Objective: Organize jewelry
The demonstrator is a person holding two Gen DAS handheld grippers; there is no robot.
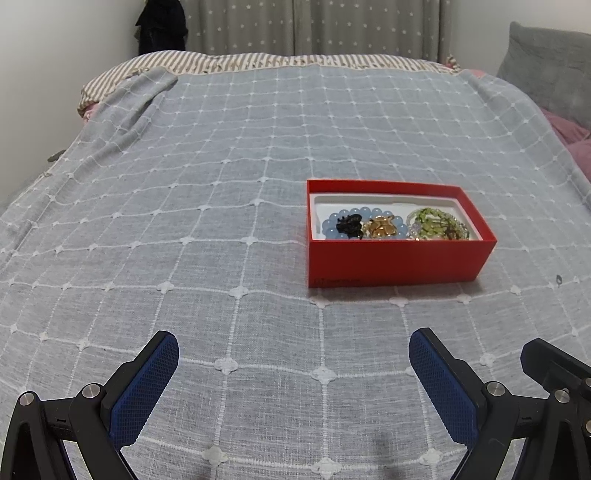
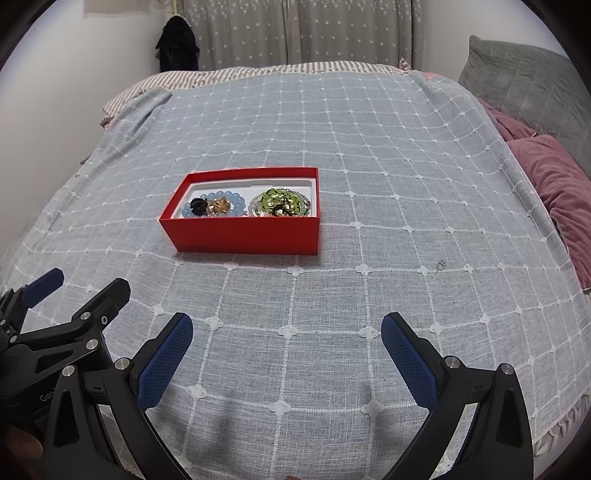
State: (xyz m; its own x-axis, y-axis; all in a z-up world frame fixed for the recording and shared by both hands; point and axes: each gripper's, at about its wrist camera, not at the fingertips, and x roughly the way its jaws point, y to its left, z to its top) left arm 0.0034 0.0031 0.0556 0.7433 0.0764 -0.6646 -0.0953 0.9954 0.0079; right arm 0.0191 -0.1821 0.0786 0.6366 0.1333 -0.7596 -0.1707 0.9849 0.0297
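Note:
A red box [image 1: 399,262] [image 2: 247,234] with a white liner sits on the bed. Inside lie a blue bead bracelet [image 1: 332,226] [image 2: 236,202], a black piece [image 1: 350,223] [image 2: 198,205], a gold piece [image 1: 382,228] [image 2: 218,205] and a green and clear bead bracelet [image 1: 436,223] [image 2: 280,202]. My left gripper [image 1: 293,354] is open and empty, low over the bedspread, short of the box. My right gripper [image 2: 287,332] is open and empty, nearer than the box. The left gripper [image 2: 74,291] also shows in the right wrist view at the lower left.
A grey-blue checked bedspread [image 1: 184,221] [image 2: 406,184] covers the bed. A small dark item [image 1: 559,280] [image 2: 440,264] lies on it right of the box. Pink cushions [image 2: 554,192] and a grey pillow [image 2: 517,81] lie at the right. Curtains [image 2: 295,33] hang behind.

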